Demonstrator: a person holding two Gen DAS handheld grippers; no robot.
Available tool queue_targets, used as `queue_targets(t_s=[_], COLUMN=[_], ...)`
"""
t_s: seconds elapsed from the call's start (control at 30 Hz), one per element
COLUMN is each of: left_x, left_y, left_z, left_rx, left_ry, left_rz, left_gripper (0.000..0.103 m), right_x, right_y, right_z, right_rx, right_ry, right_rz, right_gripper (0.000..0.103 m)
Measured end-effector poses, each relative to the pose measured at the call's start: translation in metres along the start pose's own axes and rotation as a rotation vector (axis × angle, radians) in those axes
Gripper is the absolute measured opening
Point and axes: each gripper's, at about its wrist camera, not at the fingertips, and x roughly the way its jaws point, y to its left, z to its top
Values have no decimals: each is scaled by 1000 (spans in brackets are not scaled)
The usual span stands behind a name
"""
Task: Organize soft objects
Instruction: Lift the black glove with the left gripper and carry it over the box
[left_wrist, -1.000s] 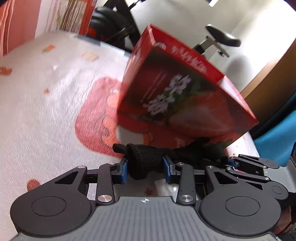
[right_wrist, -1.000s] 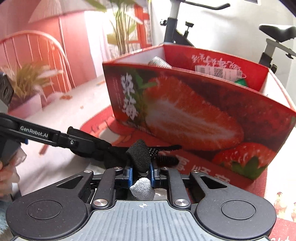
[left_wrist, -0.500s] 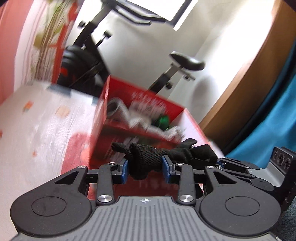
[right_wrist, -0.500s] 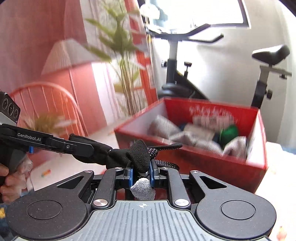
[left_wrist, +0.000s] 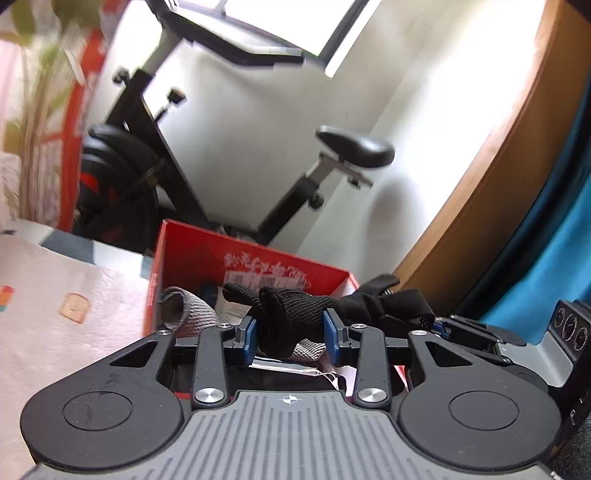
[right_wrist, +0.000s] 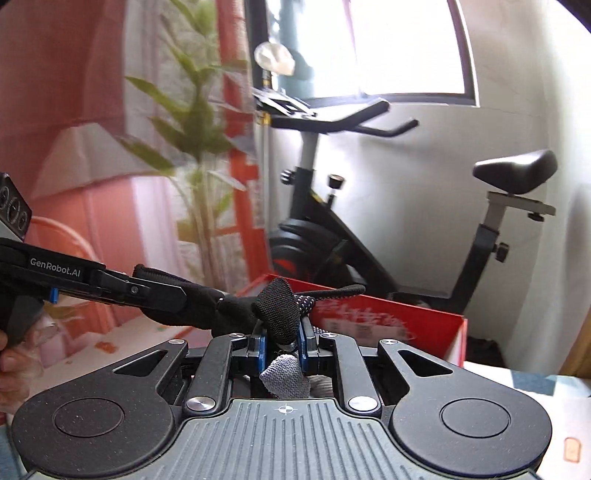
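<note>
A black knitted glove (left_wrist: 295, 310) hangs stretched between both grippers, above the near side of the open red strawberry box (left_wrist: 207, 254). My left gripper (left_wrist: 291, 332) is shut on one bunched end of it. My right gripper (right_wrist: 282, 339) is shut on the other end of the glove (right_wrist: 277, 306), with a grey fabric scrap (right_wrist: 286, 376) hanging under its pads. In the right wrist view the left gripper (right_wrist: 166, 295) reaches in from the left; the red box (right_wrist: 424, 325) lies beyond. A grey knitted item (left_wrist: 195, 314) lies inside the box.
The box stands on a pale patterned bed cover (left_wrist: 55, 295). An exercise bike (right_wrist: 332, 240) stands against the white wall behind it, a plant (right_wrist: 192, 147) to its left. A blue curtain (left_wrist: 554, 258) hangs at the right. A hand (right_wrist: 11, 369) holds the left gripper.
Both grippers have risen together with the glove still held. The box has sunk in both views, from its printed side filling the frame to its open inside showing.
</note>
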Motion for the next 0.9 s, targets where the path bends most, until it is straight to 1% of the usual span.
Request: queue_targets(t_s=[0.07,0.13,0.2,0.3,0.4,0.57,0.6,0.67,0.73,0.83,0.9], left_x=[22,44,68,93,106,114,115,116,115,113,116], left_y=[3,9,12,15,20,27,29,31,34,37,36], left_z=[4,5,3,1,-1,-2,-3,-3,-3,-4,-4], left_rx=[-13,-27,-16,6,29,46,46,48,41,45,66], left_ry=[34,86,150,210,258,286,288,295,297,297,305], left_rz=[13,25,30,58,76,99,103,102,100,108,122], left_gripper=[38,38,38,38,38,39,41,43,43,43,43], right_x=[18,35,53,75,92,112,115,120,126,133,138], right_y=[-8,-14,-20,-30,-36,-38,-39,-37,-34,-34,-35], right_z=[0,-6,-13,-24,-33,-41,-41,-41,-43,-43,-45], right_rx=[-20,-38,-48,-16,35,79,82,61,34,29,31], right_ry=[38,86,137,202,261,351,367,394,420,461,492], right_rz=[-31,-62,-89,-106,-109,-102,-105,-111,-122,-133,-134], right_gripper=[15,14,14,14,14,14,14,14,14,14,14])
